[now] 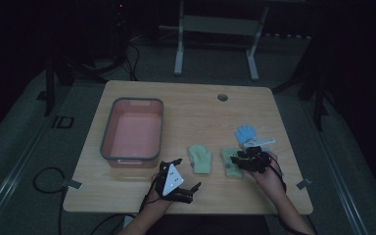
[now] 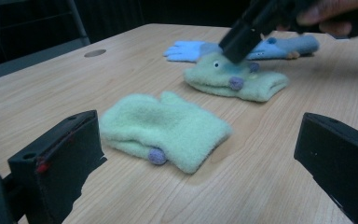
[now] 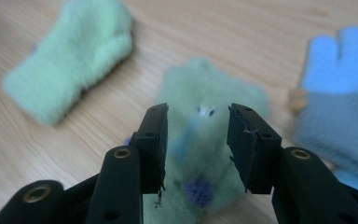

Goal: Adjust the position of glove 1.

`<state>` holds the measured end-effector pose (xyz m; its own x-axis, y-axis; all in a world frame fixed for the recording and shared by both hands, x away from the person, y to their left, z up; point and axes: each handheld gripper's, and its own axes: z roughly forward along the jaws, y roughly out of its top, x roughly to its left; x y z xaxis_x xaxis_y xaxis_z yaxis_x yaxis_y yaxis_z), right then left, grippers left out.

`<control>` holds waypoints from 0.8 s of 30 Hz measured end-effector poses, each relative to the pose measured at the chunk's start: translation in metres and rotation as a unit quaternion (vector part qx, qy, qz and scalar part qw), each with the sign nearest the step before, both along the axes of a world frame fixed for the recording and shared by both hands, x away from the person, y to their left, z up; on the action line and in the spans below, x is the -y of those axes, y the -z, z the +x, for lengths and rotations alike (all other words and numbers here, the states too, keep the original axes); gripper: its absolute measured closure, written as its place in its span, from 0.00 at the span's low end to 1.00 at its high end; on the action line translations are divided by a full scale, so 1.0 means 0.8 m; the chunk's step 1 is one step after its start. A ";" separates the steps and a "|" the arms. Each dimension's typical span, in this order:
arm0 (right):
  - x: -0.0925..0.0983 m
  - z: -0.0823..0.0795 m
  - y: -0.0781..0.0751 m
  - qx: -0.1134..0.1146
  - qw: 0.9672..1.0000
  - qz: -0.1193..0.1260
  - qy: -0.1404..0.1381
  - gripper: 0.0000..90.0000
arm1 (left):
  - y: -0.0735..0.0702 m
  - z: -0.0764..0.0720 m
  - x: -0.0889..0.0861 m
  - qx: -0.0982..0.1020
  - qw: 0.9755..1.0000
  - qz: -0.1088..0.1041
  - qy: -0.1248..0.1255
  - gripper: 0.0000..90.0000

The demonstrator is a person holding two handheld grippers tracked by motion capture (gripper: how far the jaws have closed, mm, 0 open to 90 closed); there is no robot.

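A plain green mitten (image 1: 199,159) (image 2: 163,130) (image 3: 70,60) lies flat on the wooden table (image 1: 196,112). To its right lies a second green mitten (image 1: 230,166) (image 2: 242,84) (image 3: 205,88) with a small eye and purple dots. A blue glove (image 1: 246,133) (image 2: 186,49) (image 3: 340,93) lies just beyond it. My right gripper (image 1: 242,159) (image 2: 237,46) (image 3: 197,130) hovers right over the dotted mitten, jaws apart and not pressing on it. My left gripper (image 1: 186,172) (image 2: 205,144) rests near the table's front edge, wide open, pointing at the plain mitten.
A pink bin with a grey rim (image 1: 108,128) stands on the left half of the table. A round cable hole (image 1: 223,97) sits near the far edge. Cables trail off the front left corner.
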<state>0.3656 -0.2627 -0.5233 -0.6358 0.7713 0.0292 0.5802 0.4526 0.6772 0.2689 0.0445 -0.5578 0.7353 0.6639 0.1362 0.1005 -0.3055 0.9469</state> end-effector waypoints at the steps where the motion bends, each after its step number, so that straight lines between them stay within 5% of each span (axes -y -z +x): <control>1: -0.001 0.000 0.005 -0.003 1.000 -0.008 0.000 0.64 | 0.000 0.000 0.000 -0.001 1.000 0.000 0.000 0.01; 11: 0.000 -0.001 0.022 -0.015 1.000 -0.020 0.016 0.55 | 0.000 -0.001 -0.001 0.001 1.000 -0.003 -0.002 0.01; 17: -0.004 -0.008 0.022 -0.015 0.999 -0.001 0.030 0.86 | 0.000 0.000 -0.001 0.000 1.000 0.001 0.000 0.01; 24: -0.022 -0.012 -0.008 0.007 0.998 0.007 0.069 0.91 | 0.000 -0.001 -0.001 0.003 1.000 -0.003 -0.002 0.01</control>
<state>0.3560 -0.2450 -0.5171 -0.5238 0.8512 0.0314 0.6265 0.3601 0.6912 0.2684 0.0456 -0.5579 0.7325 0.6671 0.1358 0.0966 -0.2993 0.9493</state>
